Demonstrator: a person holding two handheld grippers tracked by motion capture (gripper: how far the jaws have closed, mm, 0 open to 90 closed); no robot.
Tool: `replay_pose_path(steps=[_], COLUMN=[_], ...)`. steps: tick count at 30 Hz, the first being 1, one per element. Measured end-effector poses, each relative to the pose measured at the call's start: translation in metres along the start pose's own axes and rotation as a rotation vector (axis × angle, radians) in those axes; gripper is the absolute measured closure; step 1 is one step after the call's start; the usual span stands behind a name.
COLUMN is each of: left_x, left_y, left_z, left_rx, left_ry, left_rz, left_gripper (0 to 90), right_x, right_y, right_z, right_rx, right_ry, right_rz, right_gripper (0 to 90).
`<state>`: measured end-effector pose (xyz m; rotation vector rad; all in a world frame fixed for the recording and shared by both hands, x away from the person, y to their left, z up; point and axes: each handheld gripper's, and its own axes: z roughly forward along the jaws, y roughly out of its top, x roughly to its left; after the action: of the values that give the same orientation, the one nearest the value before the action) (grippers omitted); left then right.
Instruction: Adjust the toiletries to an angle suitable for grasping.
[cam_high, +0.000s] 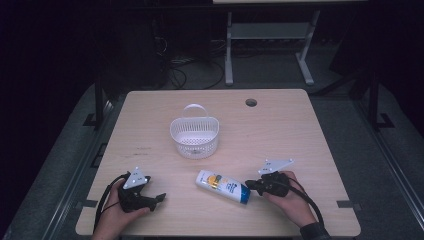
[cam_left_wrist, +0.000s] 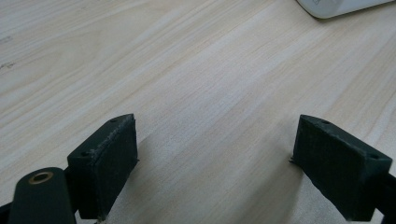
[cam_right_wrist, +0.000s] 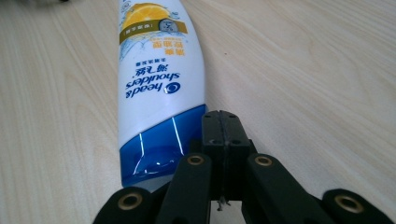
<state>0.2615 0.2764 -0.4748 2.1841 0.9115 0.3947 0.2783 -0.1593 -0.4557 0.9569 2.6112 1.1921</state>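
A white shampoo bottle (cam_high: 222, 186) with a blue cap end lies on its side near the table's front edge. In the right gripper view the bottle (cam_right_wrist: 156, 88) runs away from me, blue end nearest. My right gripper (cam_high: 251, 185) rests just right of that blue end, jaws pressed together with nothing between them (cam_right_wrist: 225, 122). My left gripper (cam_high: 159, 198) sits at the front left, pointing toward the bottle, with its jaws wide apart over bare wood (cam_left_wrist: 215, 154). A white perforated basket (cam_high: 194, 135) with a handle stands mid-table behind the bottle.
The wooden table (cam_high: 280, 135) has a cable hole (cam_high: 251, 102) at the back right. Beyond it a white desk frame (cam_high: 270, 45) and cables lie on the dark floor. A white object's edge (cam_left_wrist: 341, 7) shows at the top right of the left gripper view.
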Motion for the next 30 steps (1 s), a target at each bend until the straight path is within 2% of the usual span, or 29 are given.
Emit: replay_pose_path(steps=[5, 9, 10, 13, 21, 25, 30], left_x=[0.000, 0.000, 0.000, 0.000, 0.000, 0.000, 0.000], left_y=[0.000, 0.000, 0.000, 0.000, 0.000, 0.000, 0.000], left_z=[0.000, 0.000, 0.000, 0.000, 0.000, 0.000, 0.000], left_rx=[-0.001, -0.001, -0.001, -0.001, -0.001, -0.001, -0.001], left_ry=[0.000, 0.000, 0.000, 0.000, 0.000, 0.000, 0.000], left_rz=[0.000, 0.000, 0.000, 0.000, -0.001, 0.000, 0.000], left_gripper=[13.3, 13.3, 13.2, 13.2, 13.3, 13.3, 13.2], right_x=[0.002, 0.009, 0.015, 0.022, 0.039, 0.040, 0.036], right_y=[0.000, 0.001, 0.002, 0.002, -0.002, -0.004, -0.005], right_z=[-0.003, -0.010, -0.012, -0.013, -0.008, -0.006, -0.005], right_rx=[-0.012, -0.037, -0.045, -0.051, -0.021, -0.013, -0.003], right_ry=[-0.004, 0.014, 0.028, 0.046, 0.090, 0.101, 0.084], right_rz=[-0.004, -0.012, -0.016, -0.030, -0.047, -0.051, -0.042], right_gripper=[89.9, 89.9, 89.9, 89.9, 89.9, 89.9, 89.9])
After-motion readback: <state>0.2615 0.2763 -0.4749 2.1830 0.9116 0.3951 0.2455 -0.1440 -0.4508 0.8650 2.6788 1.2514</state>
